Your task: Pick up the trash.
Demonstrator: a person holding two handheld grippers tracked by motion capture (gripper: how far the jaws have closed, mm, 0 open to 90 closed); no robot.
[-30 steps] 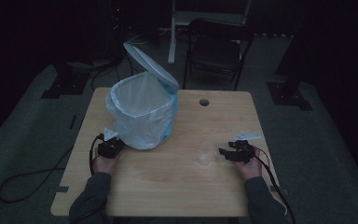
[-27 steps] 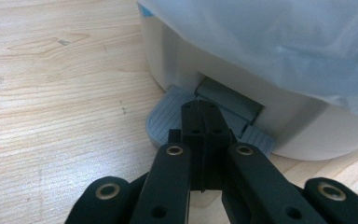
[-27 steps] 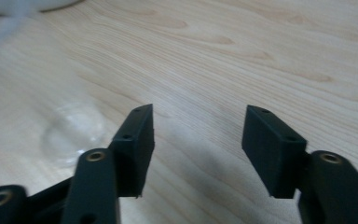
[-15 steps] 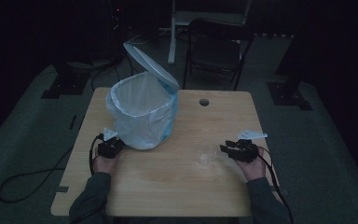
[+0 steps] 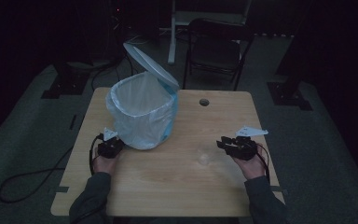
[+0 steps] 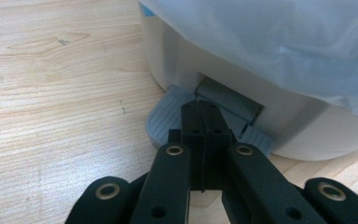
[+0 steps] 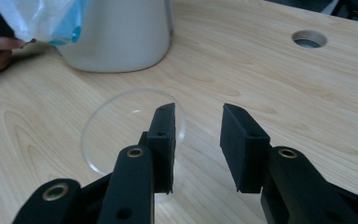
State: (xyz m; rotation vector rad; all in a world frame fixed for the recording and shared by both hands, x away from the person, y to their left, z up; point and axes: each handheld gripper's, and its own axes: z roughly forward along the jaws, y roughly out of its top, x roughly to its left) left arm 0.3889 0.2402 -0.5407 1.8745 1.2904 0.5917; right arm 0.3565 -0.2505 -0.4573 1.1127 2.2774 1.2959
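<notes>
A white pedal bin [image 5: 142,116] lined with a clear bag stands on the wooden table [image 5: 168,196] at the left, its lid [image 5: 151,65] tipped up. My left gripper [image 5: 109,147] is shut, with its tips [image 6: 200,109] resting on the bin's grey pedal [image 6: 165,116]. A clear round plastic disc [image 5: 205,158] lies flat on the table right of centre. My right gripper [image 5: 223,143] hovers just right of the disc [image 7: 116,121]. Its jaws [image 7: 198,112] have just been closing, still stand apart, and have nothing between them.
A round cable hole [image 5: 204,101] is in the table's far side. A black folding chair [image 5: 216,51] stands behind the table. A cable [image 5: 23,182] loops on the floor at the left. The room around is dark.
My right hand has lifted a little above the table. The clear disc has stayed where it was. The left gripper and the bin's raised lid have not moved.
</notes>
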